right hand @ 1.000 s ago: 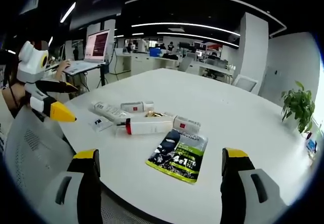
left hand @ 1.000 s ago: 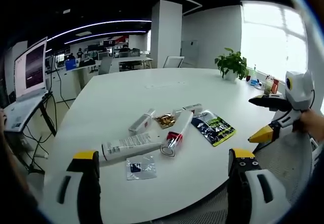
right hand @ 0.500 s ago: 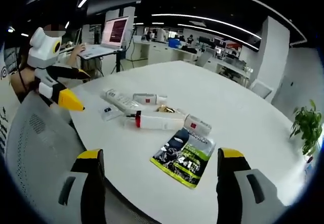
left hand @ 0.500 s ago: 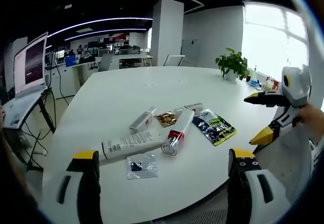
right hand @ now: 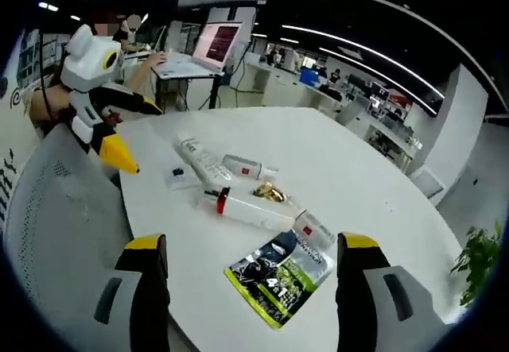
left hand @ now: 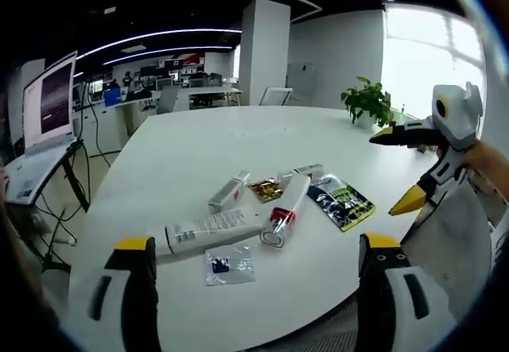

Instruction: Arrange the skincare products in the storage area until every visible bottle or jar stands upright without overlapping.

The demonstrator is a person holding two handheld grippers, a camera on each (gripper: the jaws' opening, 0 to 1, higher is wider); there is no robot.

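Currently, in the left gripper view, my left tongs (left hand: 258, 268) stand wide open at the bottom of the frame, yellow-tipped jaws apart and holding nothing. Between and above them, on the white table (left hand: 199, 145), the products all lie flat in a loose cluster at centre frame. From left to right: a long white tube (left hand: 208, 230) with printed text lies on its side; just below it sits a small clear sachet (left hand: 228, 264); above the tube lies a short white tube (left hand: 229, 191); next a crumpled gold wrapper (left hand: 266, 187); then a slim white bottle with a red band (left hand: 288, 207), lying diagonally; beyond it a small white jar or tube (left hand: 306, 170); and a dark and green printed pouch (left hand: 342, 200) flat on the table. At the right edge, my right tongs (left hand: 402, 169) hover off the table, jaws spread.

In the right gripper view, my right tongs (right hand: 253, 288) frame the bottom, open and empty. At upper left my left tongs (right hand: 131, 133) show, jaws parted. The same cluster lies at centre: long tube (right hand: 200, 160), red-banded bottle (right hand: 250, 207), green pouch (right hand: 280, 275) nearest. Nothing stands upright.
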